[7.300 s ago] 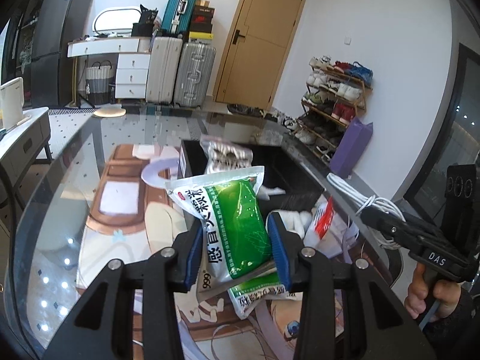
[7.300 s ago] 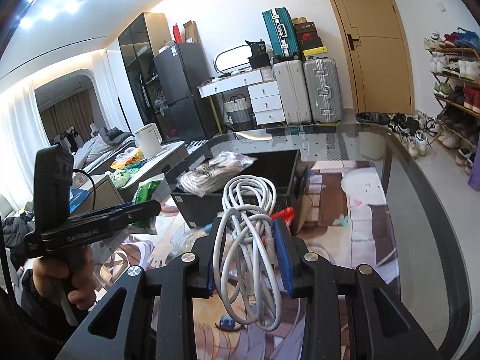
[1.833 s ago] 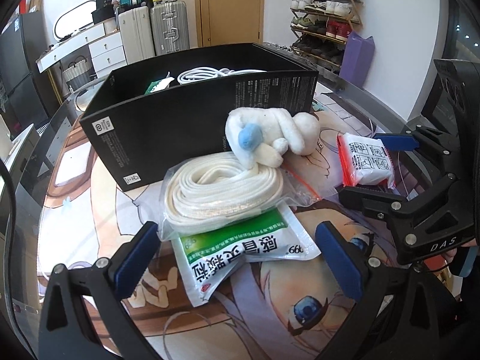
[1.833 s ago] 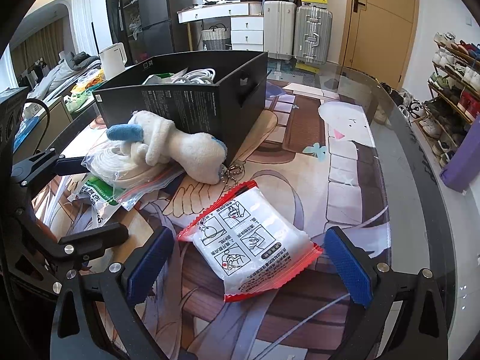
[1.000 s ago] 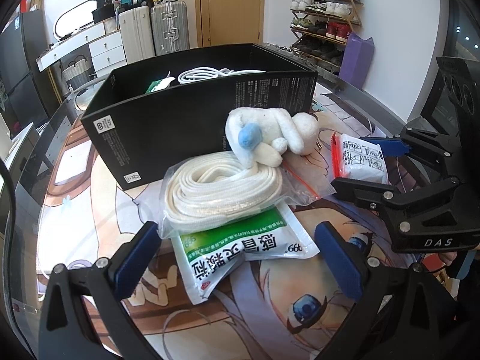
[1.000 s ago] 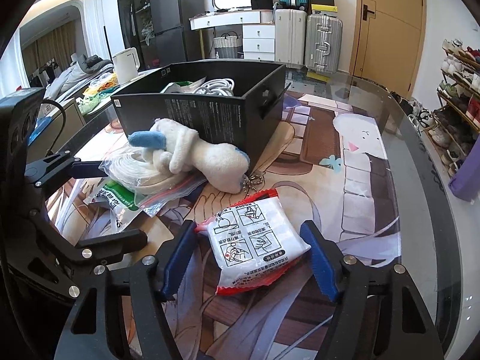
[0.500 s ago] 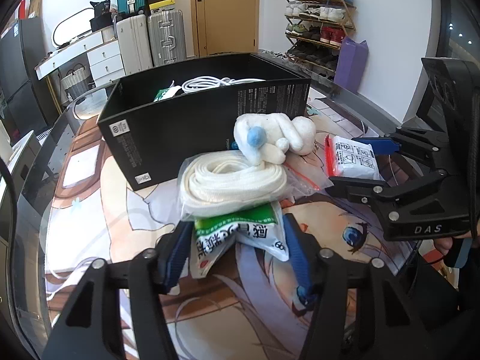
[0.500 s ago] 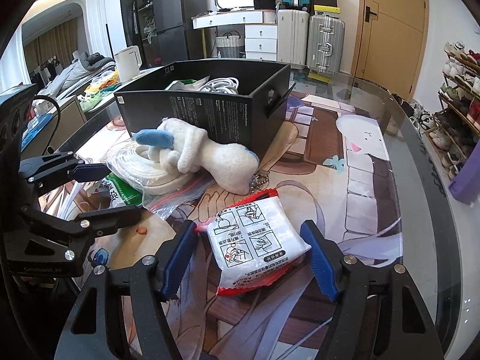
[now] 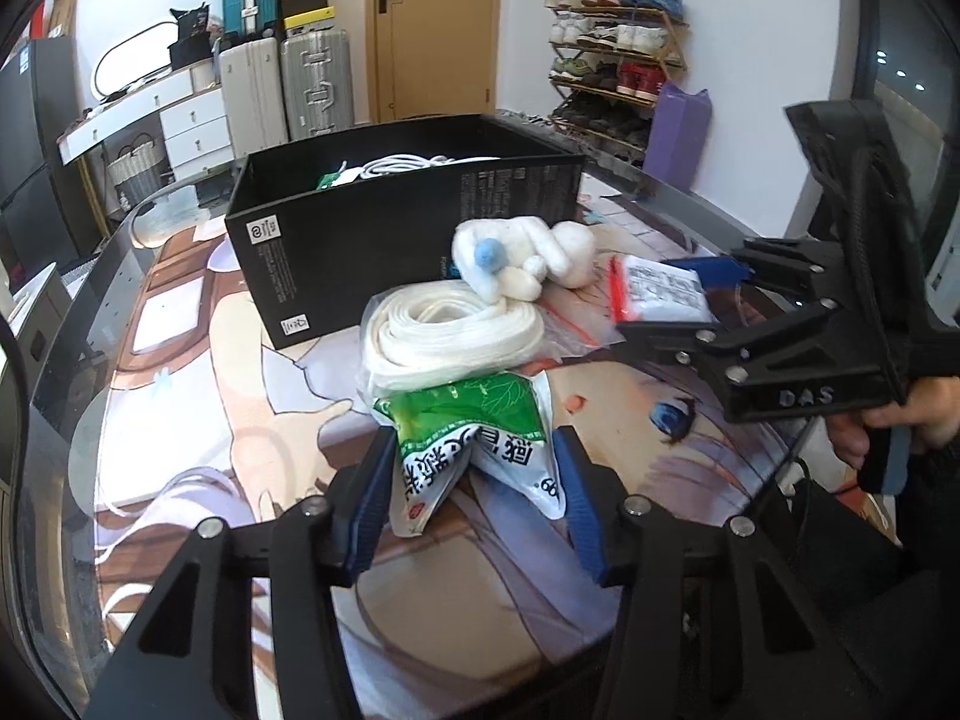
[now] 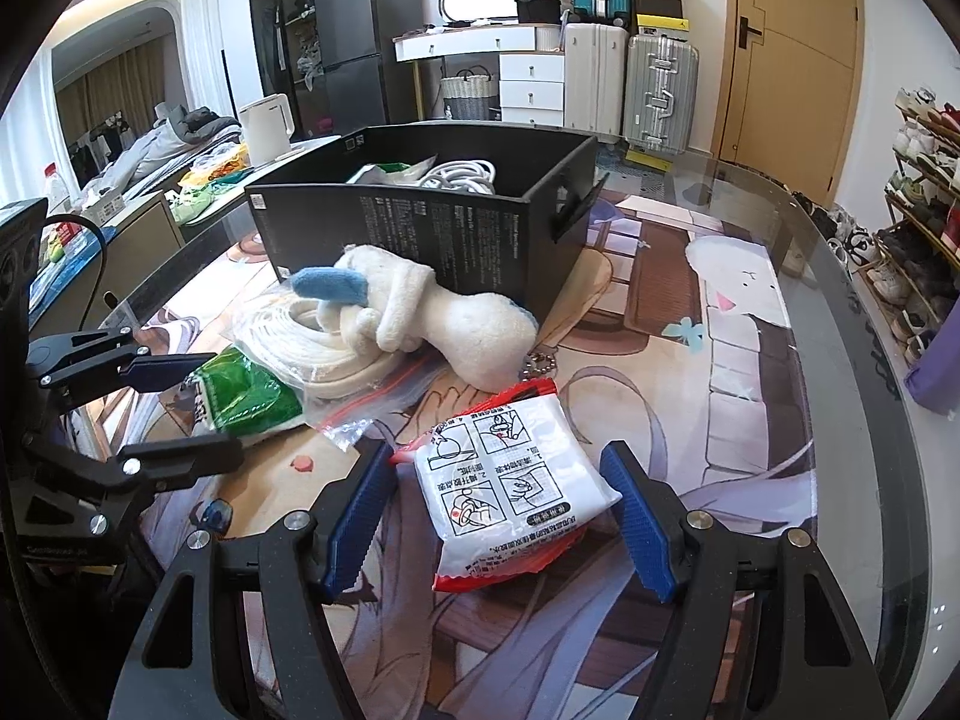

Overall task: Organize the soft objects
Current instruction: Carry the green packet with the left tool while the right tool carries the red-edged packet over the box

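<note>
tabletop mat [image 9: 198, 420] bears crumpled green-white sachet [image 9: 474, 438].

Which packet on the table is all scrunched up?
The green and white packet. The left tool is closing on it, so it is crumpled. The red-edged white packet lies flat between the right tool's fingers.

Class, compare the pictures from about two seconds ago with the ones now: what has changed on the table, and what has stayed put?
The left gripper, then wide open, has its jaws closing on the crumpled green-and-white foil pouch. The right gripper narrowed around the white red-edged packet, without visibly pressing it. Unchanged: the clear bag of white cord, the white plush toy and the black cardboard box.
</note>
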Available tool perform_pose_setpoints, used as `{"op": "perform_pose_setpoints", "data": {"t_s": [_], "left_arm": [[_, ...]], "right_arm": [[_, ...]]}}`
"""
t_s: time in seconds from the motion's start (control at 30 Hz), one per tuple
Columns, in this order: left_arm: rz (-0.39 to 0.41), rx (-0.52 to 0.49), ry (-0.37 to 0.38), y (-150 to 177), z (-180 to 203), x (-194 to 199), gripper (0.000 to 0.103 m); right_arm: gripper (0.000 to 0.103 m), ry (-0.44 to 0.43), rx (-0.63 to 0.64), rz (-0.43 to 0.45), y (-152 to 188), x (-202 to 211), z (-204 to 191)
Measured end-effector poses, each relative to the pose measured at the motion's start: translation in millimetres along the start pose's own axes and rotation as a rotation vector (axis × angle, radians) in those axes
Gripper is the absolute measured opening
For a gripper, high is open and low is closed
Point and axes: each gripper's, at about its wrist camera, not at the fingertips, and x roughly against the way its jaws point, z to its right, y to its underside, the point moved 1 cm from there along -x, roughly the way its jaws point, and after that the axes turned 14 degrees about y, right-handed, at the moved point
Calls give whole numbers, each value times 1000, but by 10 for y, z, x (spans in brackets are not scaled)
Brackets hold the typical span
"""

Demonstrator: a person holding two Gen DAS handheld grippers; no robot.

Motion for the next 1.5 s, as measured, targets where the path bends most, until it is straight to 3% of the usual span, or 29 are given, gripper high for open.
{"op": "perform_pose_setpoints", "data": {"t_s": [0.27,0.73,1.23,1.5], "left_arm": [[40,-20,32,17,36,219,50],[175,34,22,-124,-51,510,51],[275,95,-39,-583,-355,545,51],[288,95,-58,-768,-463,430,51]], "right_arm": [[72,-7,-12,45,-50,122,8],[72,-28,-36,153,-182,442,68],[72,-44,-6,223,-589,623,63],[72,-57,43,233,-856,574,-25]]}}
